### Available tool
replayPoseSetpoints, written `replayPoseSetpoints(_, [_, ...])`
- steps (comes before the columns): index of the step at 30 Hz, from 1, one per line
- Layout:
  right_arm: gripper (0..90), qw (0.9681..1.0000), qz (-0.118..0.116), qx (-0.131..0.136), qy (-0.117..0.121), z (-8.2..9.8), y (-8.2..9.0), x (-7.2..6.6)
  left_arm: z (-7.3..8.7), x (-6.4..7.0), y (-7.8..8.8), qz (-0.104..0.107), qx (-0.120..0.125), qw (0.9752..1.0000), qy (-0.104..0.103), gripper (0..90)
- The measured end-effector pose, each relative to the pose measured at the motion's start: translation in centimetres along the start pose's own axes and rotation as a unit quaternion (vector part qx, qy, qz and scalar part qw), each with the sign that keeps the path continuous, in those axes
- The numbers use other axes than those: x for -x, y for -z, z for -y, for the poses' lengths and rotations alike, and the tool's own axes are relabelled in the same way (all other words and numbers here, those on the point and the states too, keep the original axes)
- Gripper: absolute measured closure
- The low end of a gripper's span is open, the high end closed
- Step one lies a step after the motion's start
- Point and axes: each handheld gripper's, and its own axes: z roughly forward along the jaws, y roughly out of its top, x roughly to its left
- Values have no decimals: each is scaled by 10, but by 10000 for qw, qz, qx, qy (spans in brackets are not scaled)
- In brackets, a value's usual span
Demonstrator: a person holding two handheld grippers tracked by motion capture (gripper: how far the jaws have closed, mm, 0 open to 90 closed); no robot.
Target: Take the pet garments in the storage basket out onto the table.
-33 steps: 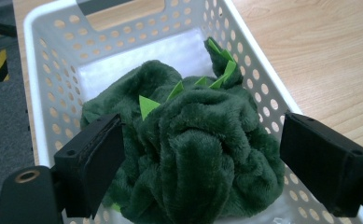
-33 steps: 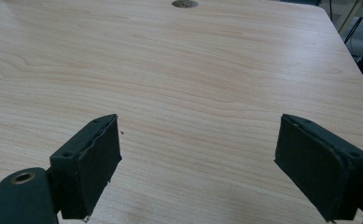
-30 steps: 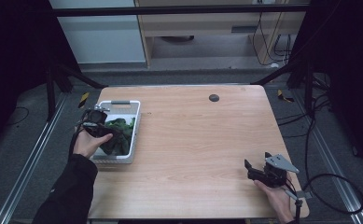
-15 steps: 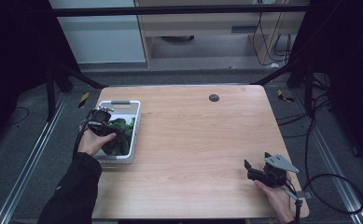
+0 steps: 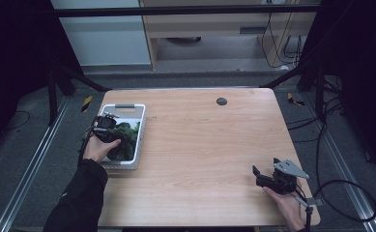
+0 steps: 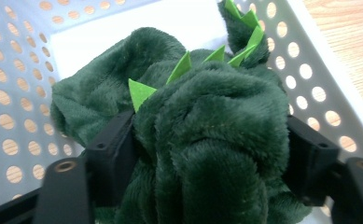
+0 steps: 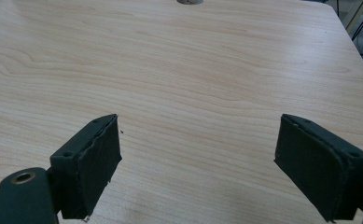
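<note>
The left gripper [image 6: 207,154] is clamping a dark green plush toy with bright green felt spikes [image 6: 188,126], its jaws pressing into the pile on both sides. The toy is sitting inside the white perforated plastic basket [image 5: 139,140] at the worktop's left edge. Compared with a second ago, the left hand [image 5: 98,147] is sitting closer over the basket, suggesting the grip has just been made and a lift is likely following. The right gripper [image 5: 267,179] is resting agape near the worktop's front right corner, holding nothing, unmoved.
</note>
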Motion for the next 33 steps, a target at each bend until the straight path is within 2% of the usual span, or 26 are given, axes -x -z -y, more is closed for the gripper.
replayPoseSetpoints(2, [140,10000,-12,-5,-4,0,0,0,0,0,-1,34,-22,10000,18,351])
replayPoseSetpoints(3, [140,10000,-13,-8,2,0,0,0,0,0,-1,25,-44,10000,-11,405])
replayPoseSetpoints(4, [140,10000,-13,-8,2,0,0,0,0,1,-1,14,-67,10000,-30,405])
replayPoseSetpoints(7, [140,10000,-20,-17,-4,0,0,0,1,1,-2,40,-124,9999,-18,493])
replayPoseSetpoints(8, [140,10000,-16,-24,-7,0,0,0,1,1,-1,55,-140,9999,1,549])
replayPoseSetpoints(10, [140,10000,-19,-24,-10,0,0,0,2,0,-1,74,-139,9999,23,576])
replayPoseSetpoints(14, [140,10000,-23,-29,-18,0,0,0,5,-1,0,81,-137,9999,64,686])
replayPoseSetpoints(21, [140,10000,-42,-31,-27,0,0,0,6,-1,8,112,-64,9999,25,734])
replayPoseSetpoints(25, [140,10000,-40,-35,-30,0,0,0,5,0,21,109,24,9999,-66,738])
replayPoseSetpoints(33, [139,10000,-46,-44,-25,0,0,0,3,-2,44,151,268,9995,-80,740])
